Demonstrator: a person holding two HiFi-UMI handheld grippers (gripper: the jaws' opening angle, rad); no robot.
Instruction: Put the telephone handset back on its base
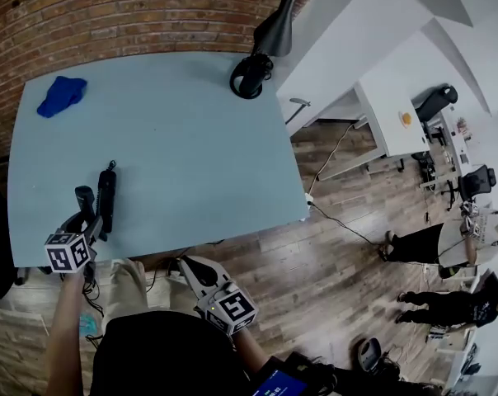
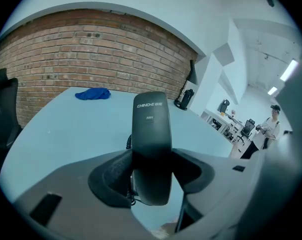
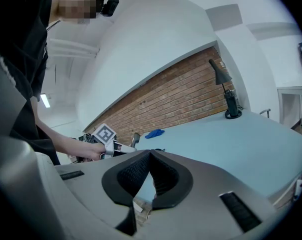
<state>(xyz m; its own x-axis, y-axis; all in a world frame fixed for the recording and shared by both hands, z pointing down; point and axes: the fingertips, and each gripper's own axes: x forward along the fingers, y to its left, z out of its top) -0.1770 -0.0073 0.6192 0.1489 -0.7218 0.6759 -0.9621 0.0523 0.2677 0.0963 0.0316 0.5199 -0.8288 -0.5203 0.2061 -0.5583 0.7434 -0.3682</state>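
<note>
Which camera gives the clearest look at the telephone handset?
The left gripper view: the handset stands large and upright, clamped between the left tongs, its print legible. The head view shows only a small dark shape near the table edge; the right gripper view, a distant sliver.

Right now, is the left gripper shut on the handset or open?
Shut on it: the left gripper clamps the handset between its jaws, which touch it on both sides.

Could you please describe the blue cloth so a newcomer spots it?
Find the pale blue table by the brick wall. The cloth lies crumpled at its far left corner. It alone is bright blue; the lamp and handset are black.
</note>
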